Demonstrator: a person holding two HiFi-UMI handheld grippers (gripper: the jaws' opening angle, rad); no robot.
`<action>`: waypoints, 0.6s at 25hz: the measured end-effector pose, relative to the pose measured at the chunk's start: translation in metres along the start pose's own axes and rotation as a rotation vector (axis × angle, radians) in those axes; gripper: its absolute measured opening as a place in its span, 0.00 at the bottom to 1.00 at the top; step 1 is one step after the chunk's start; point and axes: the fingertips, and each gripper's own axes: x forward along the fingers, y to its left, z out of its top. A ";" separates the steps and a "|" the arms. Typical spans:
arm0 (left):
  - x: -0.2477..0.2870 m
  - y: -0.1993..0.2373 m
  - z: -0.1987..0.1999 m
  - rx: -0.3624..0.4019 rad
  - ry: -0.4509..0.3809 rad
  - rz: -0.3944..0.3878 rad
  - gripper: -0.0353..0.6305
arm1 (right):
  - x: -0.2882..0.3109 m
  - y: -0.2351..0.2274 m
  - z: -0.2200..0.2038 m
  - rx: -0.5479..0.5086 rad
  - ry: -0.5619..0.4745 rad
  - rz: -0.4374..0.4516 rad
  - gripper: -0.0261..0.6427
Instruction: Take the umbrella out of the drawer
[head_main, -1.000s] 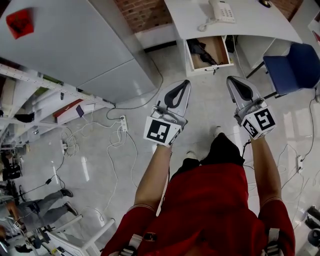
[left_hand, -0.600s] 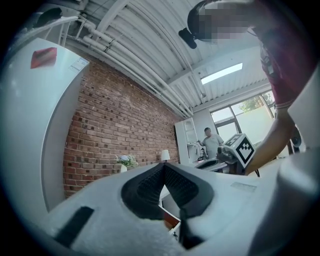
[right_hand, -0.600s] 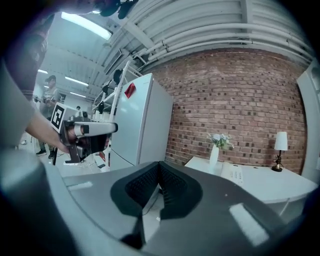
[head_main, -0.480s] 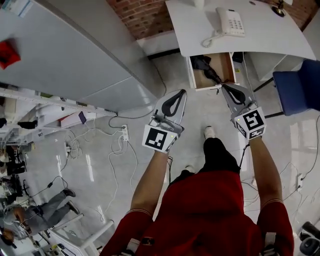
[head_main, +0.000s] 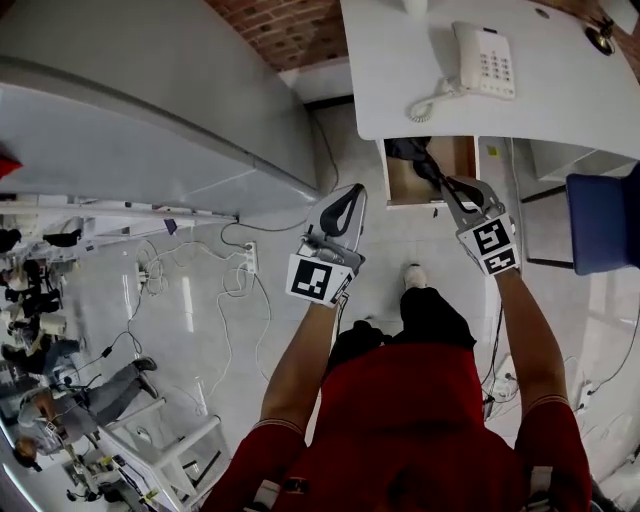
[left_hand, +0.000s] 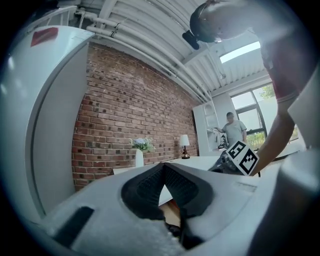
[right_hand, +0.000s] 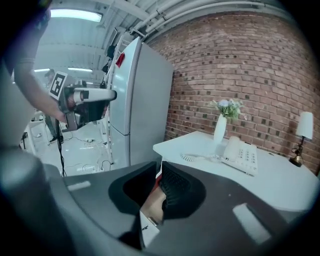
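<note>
right claw (head_main: 449, 184) sits at the front lip of the open drawer (head_main: 463, 156). its jaws are only just apart and opening, with nothing between them; only drawer wood shows through the slit. the umbrella (head_main: 411, 152) lies in the drawer just ahead of this claw and a little to its left. its long axis slants from the far left corner back toward the claw's tips, near end just beside them – whether they touch we cannot tell. left claw (head_main: 357, 188) is clenched and empty, well off to the left. the right is nearer – we judge the grab is its job.
</note>
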 end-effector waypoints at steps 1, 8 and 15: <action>0.006 0.003 -0.003 0.000 0.006 0.003 0.05 | 0.008 -0.005 -0.006 0.003 0.013 0.006 0.11; 0.036 0.016 -0.040 -0.020 0.045 -0.019 0.05 | 0.059 -0.013 -0.040 -0.007 0.095 0.029 0.18; 0.055 0.039 -0.099 -0.071 0.062 -0.015 0.05 | 0.115 -0.019 -0.083 -0.019 0.179 0.048 0.31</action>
